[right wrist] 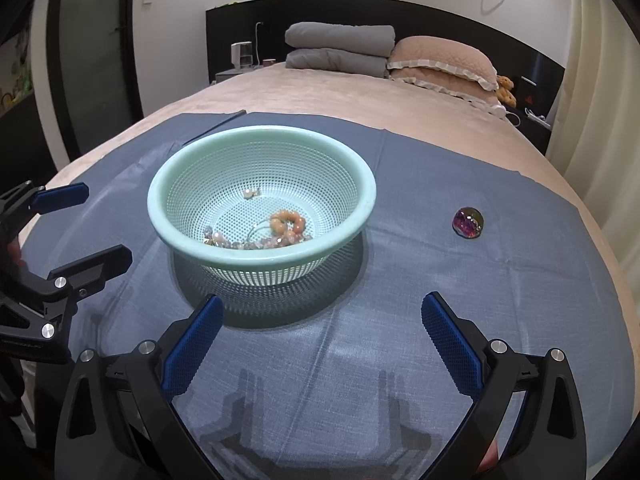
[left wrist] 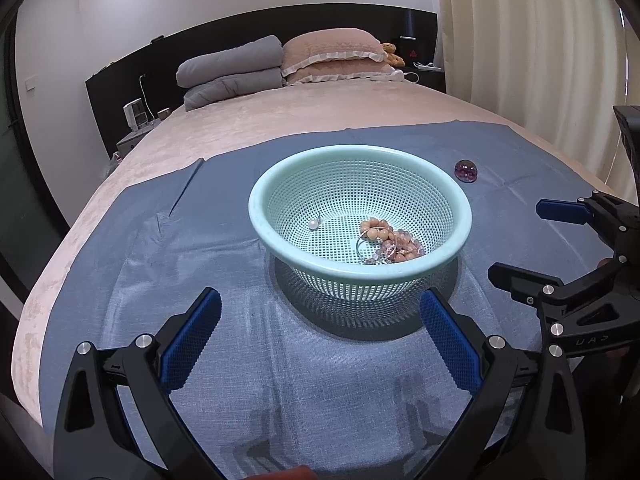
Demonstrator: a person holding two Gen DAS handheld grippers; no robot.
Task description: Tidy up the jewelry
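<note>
A mint-green mesh basket (left wrist: 456, 236) (right wrist: 360, 216) stands on a blue-grey cloth (left wrist: 200, 272) (right wrist: 440, 280) spread over the bed. Inside lie an orange bead bracelet (left wrist: 378, 230) (right wrist: 286, 222), a thin silver bangle (left wrist: 362, 246), a pale pink bead strand (left wrist: 408, 246) (right wrist: 240, 242) and a single pearl piece (left wrist: 314, 224) (right wrist: 250, 193). A purple glass stone (left wrist: 466, 170) (right wrist: 468, 222) rests on the cloth to the right of the basket. My left gripper (left wrist: 320, 312) (right wrist: 98, 226) hovers open just in front of the basket. My right gripper (right wrist: 320, 316) (left wrist: 524, 240) is open too, nearer the basket's right.
The bed (left wrist: 280, 116) stretches behind, with folded grey quilts (left wrist: 232, 68) (right wrist: 340, 48), pink pillows (left wrist: 336, 56) (right wrist: 440, 62) and a small teddy bear (right wrist: 506, 90) at the dark headboard. A curtain (left wrist: 540, 40) hangs at the right. A nightstand with a small appliance (left wrist: 134, 114) is at the left.
</note>
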